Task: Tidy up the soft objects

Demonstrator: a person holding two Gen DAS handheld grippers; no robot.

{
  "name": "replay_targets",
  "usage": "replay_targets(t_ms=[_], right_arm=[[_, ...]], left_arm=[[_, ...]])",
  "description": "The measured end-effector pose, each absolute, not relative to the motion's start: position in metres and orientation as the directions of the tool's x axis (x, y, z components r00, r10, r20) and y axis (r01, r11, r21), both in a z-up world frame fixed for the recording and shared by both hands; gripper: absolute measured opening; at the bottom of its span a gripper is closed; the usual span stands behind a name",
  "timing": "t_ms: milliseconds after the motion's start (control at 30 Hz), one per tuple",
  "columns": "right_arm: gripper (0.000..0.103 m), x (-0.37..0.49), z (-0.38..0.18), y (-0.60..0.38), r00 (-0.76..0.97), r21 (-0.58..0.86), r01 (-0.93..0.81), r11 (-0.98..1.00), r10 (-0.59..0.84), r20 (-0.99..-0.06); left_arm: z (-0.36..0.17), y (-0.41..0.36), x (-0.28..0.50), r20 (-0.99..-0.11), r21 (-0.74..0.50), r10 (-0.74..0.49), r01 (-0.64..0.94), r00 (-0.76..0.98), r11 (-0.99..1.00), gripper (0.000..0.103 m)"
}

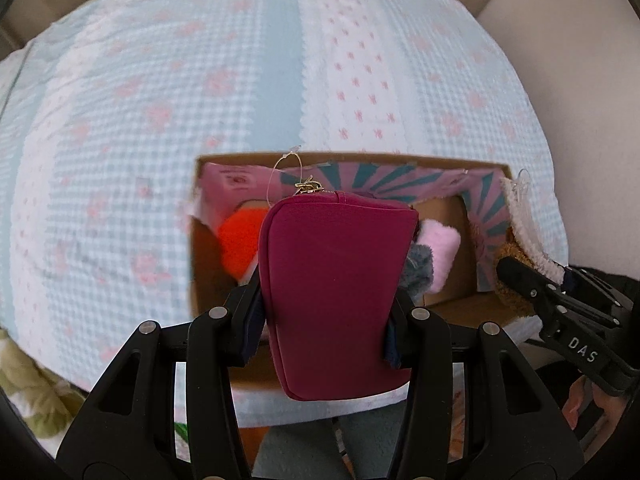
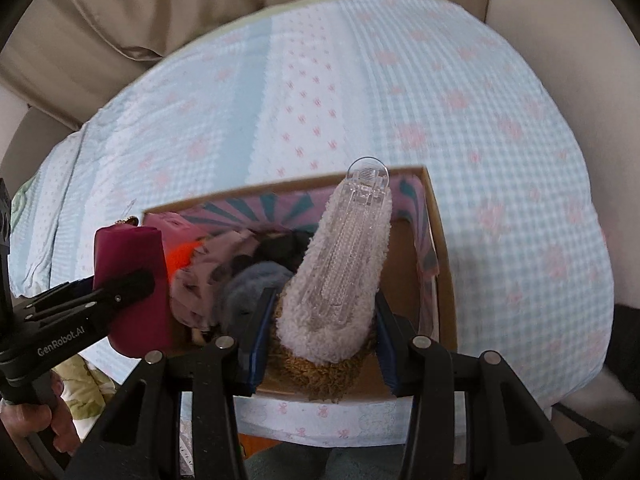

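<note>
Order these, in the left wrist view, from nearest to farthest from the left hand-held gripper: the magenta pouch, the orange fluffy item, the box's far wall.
1. Magenta pouch: clamped in the left hand-held gripper.
2. Orange fluffy item: inside the box, left of the pouch.
3. Box's far wall: behind both.

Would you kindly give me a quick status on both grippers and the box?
Left hand-held gripper shut on magenta pouch. Right hand-held gripper shut on fluffy slipper. Both over cardboard box, already holding plush items. Nothing in the way.
</note>
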State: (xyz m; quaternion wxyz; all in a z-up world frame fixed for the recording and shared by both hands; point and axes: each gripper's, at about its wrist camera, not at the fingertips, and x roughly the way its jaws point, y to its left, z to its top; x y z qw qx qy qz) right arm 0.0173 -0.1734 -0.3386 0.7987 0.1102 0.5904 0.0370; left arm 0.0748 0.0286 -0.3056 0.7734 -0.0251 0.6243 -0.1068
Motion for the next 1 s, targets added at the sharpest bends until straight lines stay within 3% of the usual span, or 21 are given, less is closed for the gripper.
replay_targets(t_ms=[500,567,600,633,667,700,733,767,800,1000], right_arm=[[0.042,0.043,-0.376,-0.189,0.201,0.313,0.157,0.937,0.28,-0.939],[0.044,0.048,-0.379,-0.188,0.192,0.32,0.158,0.934,0.289,-0.938],[0.046,0.052,-0.381,-0.186,0.185,0.327,0.159,0.932,0.297,-0.937],[0.05,0.054,-0.382,-0.186,0.18,0.332,0.159,0.93,0.304,-0.936],[0.053,0.056,-0.383,-0.185,0.178,0.335,0.16,0.929,0.306,-0.935],[0.064,0.056,-0.382,-0.185,0.182,0.33,0.162,0.93,0.301,-0.936],[0.072,0.057,-0.381,-0.185,0.188,0.323,0.165,0.932,0.292,-0.938],[0.092,0.057,-0.379,-0.185,0.191,0.318,0.169,0.933,0.286,-0.939],[0.103,0.056,-0.376,-0.186,0.189,0.315,0.172,0.933,0.283,-0.94],[0.103,0.052,-0.361,-0.188,0.215,0.285,0.169,0.943,0.247,-0.945]], left_arm=[[-0.34,-0.012,0.093,-0.983,-0.079,-0.12,0.273,0.137,0.959,0.043],[-0.344,-0.013,0.093,-0.985,-0.07,-0.11,0.276,0.131,0.959,0.048],[-0.344,-0.013,0.092,-0.985,-0.065,-0.105,0.275,0.134,0.959,0.059],[-0.345,-0.014,0.092,-0.985,-0.061,-0.102,0.277,0.137,0.959,0.083],[-0.344,-0.014,0.092,-0.985,-0.056,-0.1,0.28,0.142,0.958,0.095],[-0.343,-0.015,0.091,-0.984,-0.047,-0.093,0.287,0.15,0.957,0.103],[-0.34,-0.015,0.091,-0.983,-0.038,-0.089,0.293,0.162,0.955,0.103],[-0.338,-0.016,0.089,-0.98,-0.033,-0.089,0.298,0.178,0.954,0.103],[-0.336,-0.016,0.089,-0.979,-0.028,-0.087,0.302,0.185,0.953,0.103],[-0.324,-0.006,0.085,-0.977,-0.039,-0.094,0.276,0.191,0.96,0.103]])
